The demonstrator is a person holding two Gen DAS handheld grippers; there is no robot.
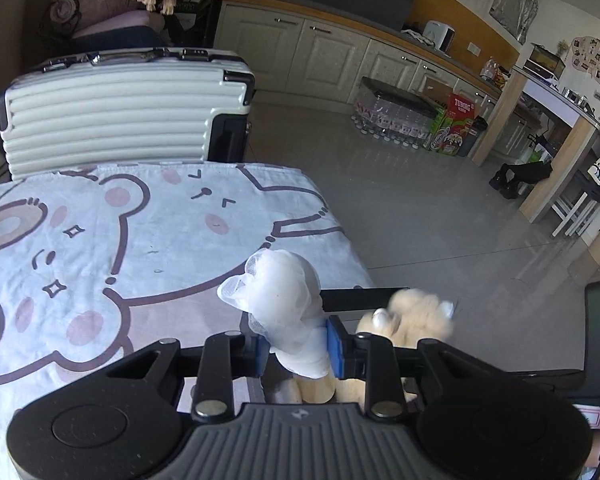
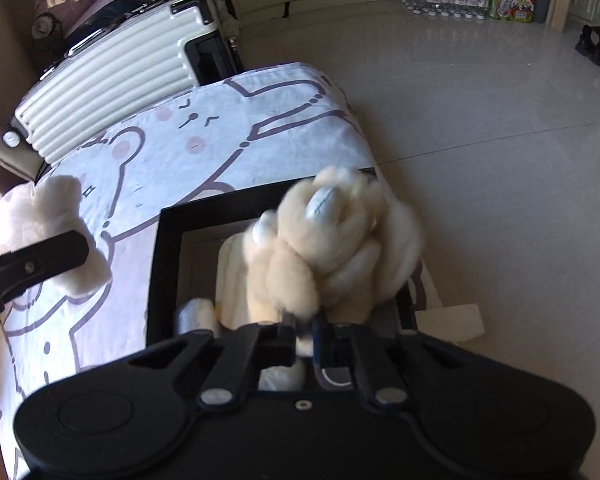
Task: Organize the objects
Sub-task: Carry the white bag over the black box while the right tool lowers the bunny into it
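Observation:
My left gripper (image 1: 296, 348) is shut on a white plush toy (image 1: 284, 300) wrapped in mesh and holds it above the table. The same toy shows at the left of the right wrist view (image 2: 56, 224), with a left finger (image 2: 36, 264) across it. My right gripper (image 2: 306, 340) is shut on a cream plush toy (image 2: 332, 240) and holds it over a black-rimmed box (image 2: 168, 256). The cream toy also shows blurred in the left wrist view (image 1: 412, 316), beside the box rim (image 1: 360, 298). More pale plush lies inside the box (image 2: 232, 280).
A bear-print cloth (image 1: 120, 240) covers the table. A white ribbed suitcase (image 1: 112, 120) stands behind its far edge. To the right the table ends and the grey tiled floor (image 1: 440, 208) lies below. Bottles and cartons (image 1: 420, 120) stand by the cabinets.

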